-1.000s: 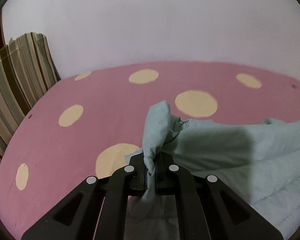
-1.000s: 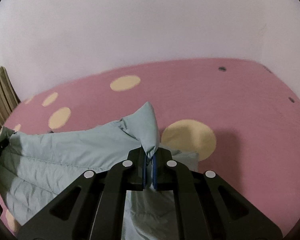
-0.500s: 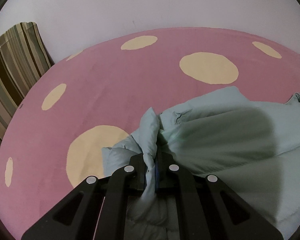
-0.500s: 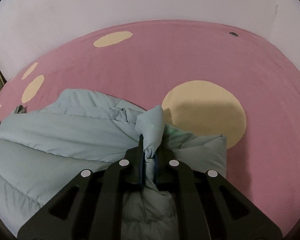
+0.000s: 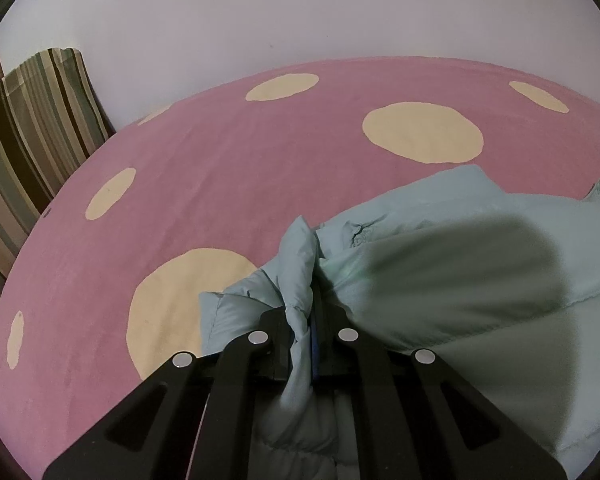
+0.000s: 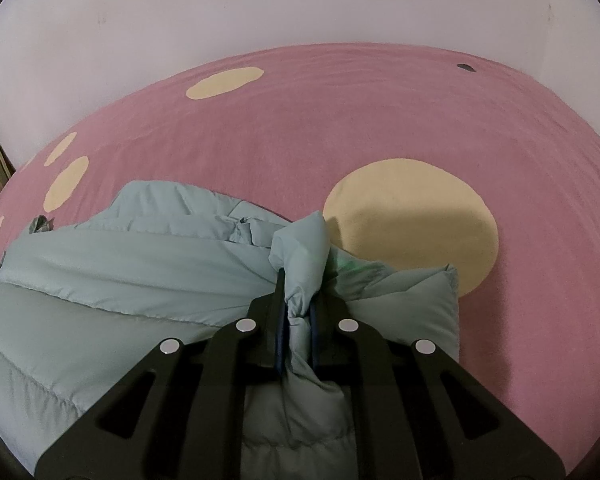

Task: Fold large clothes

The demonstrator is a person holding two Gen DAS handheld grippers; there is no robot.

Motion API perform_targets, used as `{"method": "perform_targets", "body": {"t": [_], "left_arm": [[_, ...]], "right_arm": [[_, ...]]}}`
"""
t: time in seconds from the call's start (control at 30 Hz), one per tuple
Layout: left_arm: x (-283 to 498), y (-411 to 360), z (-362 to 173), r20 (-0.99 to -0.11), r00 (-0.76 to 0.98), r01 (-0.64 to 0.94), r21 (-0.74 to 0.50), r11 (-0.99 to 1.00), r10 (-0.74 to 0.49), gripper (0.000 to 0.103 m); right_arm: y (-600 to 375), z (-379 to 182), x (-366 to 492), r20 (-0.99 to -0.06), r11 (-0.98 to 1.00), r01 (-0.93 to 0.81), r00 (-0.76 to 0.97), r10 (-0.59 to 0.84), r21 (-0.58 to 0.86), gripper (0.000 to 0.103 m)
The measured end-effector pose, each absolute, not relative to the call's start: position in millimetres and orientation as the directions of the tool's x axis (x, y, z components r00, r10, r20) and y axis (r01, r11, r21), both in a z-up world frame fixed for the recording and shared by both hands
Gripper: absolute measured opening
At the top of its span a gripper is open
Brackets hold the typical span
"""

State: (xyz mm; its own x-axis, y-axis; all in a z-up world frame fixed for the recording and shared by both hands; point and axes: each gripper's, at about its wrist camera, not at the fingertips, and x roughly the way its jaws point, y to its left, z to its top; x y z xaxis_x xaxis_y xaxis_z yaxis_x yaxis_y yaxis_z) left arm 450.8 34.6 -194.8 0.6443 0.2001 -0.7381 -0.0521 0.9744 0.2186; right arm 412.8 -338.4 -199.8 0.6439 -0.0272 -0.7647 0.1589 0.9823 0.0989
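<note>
A large pale blue-green padded jacket point(image 5: 480, 272) lies on a pink bedspread with cream dots point(image 5: 228, 184). My left gripper point(image 5: 306, 312) is shut on a bunched fold at the jacket's left edge, low over the bed. In the right wrist view the jacket point(image 6: 120, 280) spreads to the left, and my right gripper point(image 6: 300, 304) is shut on a bunched fold at its right edge, beside a large cream dot point(image 6: 412, 232). The jacket's far edge rests on the bedspread point(image 6: 340, 128) in both views.
A striped cushion point(image 5: 32, 128) stands at the bed's left end. A plain pale wall point(image 5: 300, 12) runs behind the bed. Pink bedspread stretches beyond the jacket toward the wall. A dark shadow falls on the jacket in the left wrist view.
Both grippers have dropped toward the bed and forward with the jacket's edges. The jacket, held up a second ago, now lies folded flat on the bedspread.
</note>
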Motion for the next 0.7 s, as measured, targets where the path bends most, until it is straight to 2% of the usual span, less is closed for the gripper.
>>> {"method": "perform_targets", "body": {"t": [0.17, 0.33, 0.4, 0.47, 0.57, 0.7], "left_arm": [[453, 33, -193, -0.740, 0.639, -0.046, 0.236, 0.971, 0.210, 0.003], [454, 38, -178, -0.757, 0.625, -0.041, 0.212, 0.976, 0.190, 0.006], [450, 40, -168, -0.761, 0.622, -0.045, 0.201, 0.979, 0.185, 0.006], [442, 42, -152, -0.751, 0.635, -0.073, 0.173, 0.982, 0.180, 0.006], [429, 30, -129, -0.738, 0.662, -0.067, 0.121, 0.990, 0.134, 0.007], [414, -9, -124, -0.740, 0.671, 0.009, 0.064, 0.998, 0.041, 0.013]], "right_arm": [[-338, -200, 413, -0.768, 0.983, 0.159, 0.640, -0.029, 0.096, 0.008], [-334, -192, 412, -0.774, 0.986, 0.157, 0.630, -0.059, 0.053, 0.014], [-331, -181, 411, -0.774, 0.986, 0.162, 0.629, -0.073, 0.038, 0.031], [-325, -161, 402, -0.745, 0.984, 0.173, 0.663, -0.080, 0.049, 0.040], [-305, -140, 394, -0.710, 0.985, 0.154, 0.702, -0.056, 0.075, 0.040], [-255, -129, 390, -0.676, 0.996, 0.046, 0.737, 0.021, 0.081, 0.040]]}}
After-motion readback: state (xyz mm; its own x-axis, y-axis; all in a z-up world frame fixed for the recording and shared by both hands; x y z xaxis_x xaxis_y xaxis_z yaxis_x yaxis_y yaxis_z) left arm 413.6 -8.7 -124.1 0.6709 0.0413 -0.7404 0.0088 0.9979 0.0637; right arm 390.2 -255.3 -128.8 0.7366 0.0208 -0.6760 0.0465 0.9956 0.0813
